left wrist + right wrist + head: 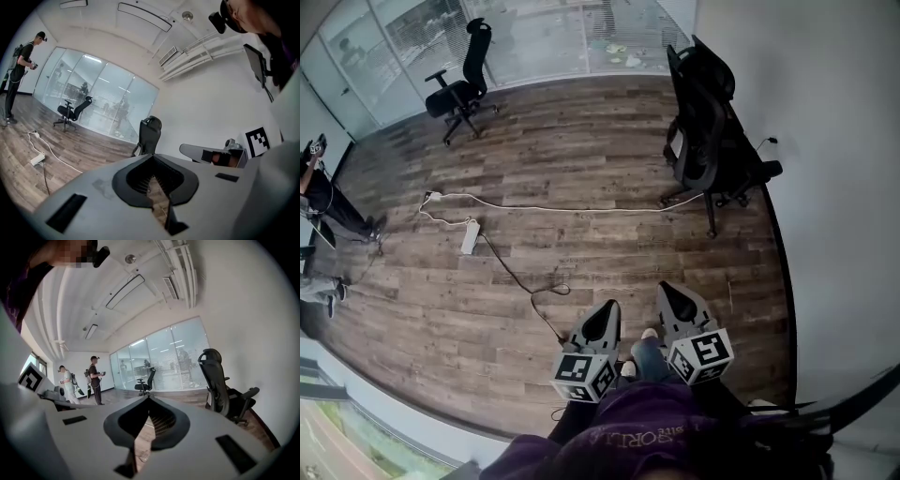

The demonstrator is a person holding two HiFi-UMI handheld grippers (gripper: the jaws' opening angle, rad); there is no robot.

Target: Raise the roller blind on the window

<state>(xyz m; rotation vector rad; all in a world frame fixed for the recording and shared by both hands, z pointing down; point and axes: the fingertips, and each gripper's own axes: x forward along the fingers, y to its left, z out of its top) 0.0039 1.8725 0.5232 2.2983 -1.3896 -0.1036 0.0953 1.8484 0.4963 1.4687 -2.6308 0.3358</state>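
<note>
No roller blind shows in any view. In the head view my left gripper (607,308) and my right gripper (667,290) are held side by side low over the wooden floor (581,169), both pointing away from me. Each has its jaws together with nothing between them. The left gripper view looks past the shut left gripper (152,157) at a glass partition (93,93) and a white wall. In the right gripper view the right gripper (149,399) looks shut too, facing the same glass partition (159,357). A strip of window (347,436) runs along the lower left of the head view.
A black office chair (712,141) stands by the white wall (834,141) on the right, and another chair (459,89) near the glass partition. A white cable (534,207) and power strip (470,236) lie across the floor. People (96,378) stand at the left.
</note>
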